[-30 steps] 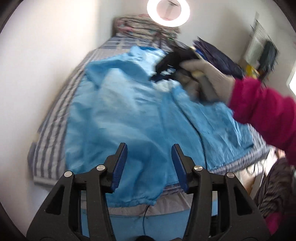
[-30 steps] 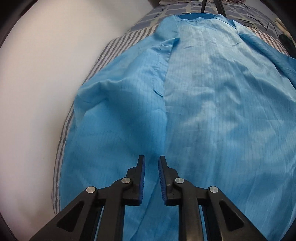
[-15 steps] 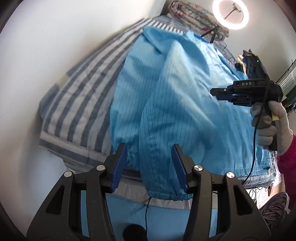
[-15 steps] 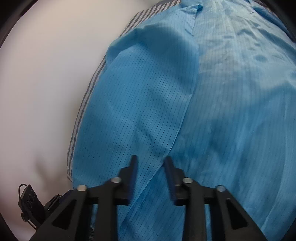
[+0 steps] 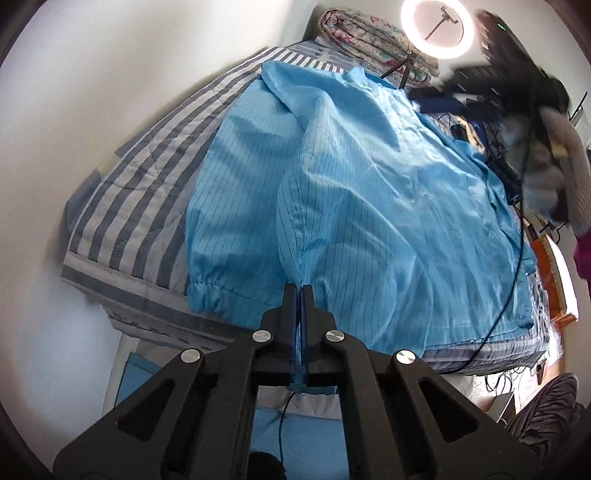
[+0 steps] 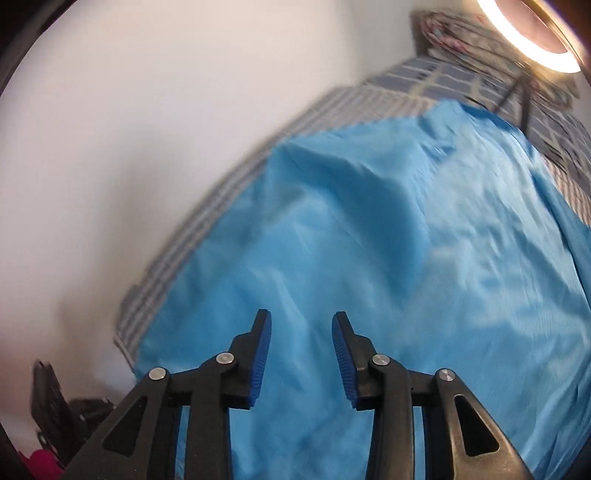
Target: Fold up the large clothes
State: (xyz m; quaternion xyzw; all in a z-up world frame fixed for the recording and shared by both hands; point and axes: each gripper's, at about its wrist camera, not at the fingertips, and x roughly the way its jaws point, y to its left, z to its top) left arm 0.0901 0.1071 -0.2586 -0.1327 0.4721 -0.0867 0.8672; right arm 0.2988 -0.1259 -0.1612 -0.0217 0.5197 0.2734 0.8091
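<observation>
A large light-blue pinstriped garment (image 5: 369, 192) lies spread over a striped bed (image 5: 147, 155). My left gripper (image 5: 300, 291) is shut on the garment's near hem, at a seam beside a gathered sleeve cuff (image 5: 214, 295). The same garment (image 6: 406, 277) fills the right wrist view. My right gripper (image 6: 301, 332) is open and empty above the cloth, not touching it. In the left wrist view the right gripper (image 5: 491, 77) shows blurred at the far right, held by a gloved hand.
A white wall (image 5: 74, 92) runs along the bed's left side. A ring light (image 5: 437, 27) on a stand and a folded floral quilt (image 5: 365, 33) are at the bed's head. A black cable (image 5: 513, 280) crosses the garment's right part. Clutter lies at the right.
My left gripper went from open to shut on the garment's hem. My right gripper opened wider and lifted away from the cloth.
</observation>
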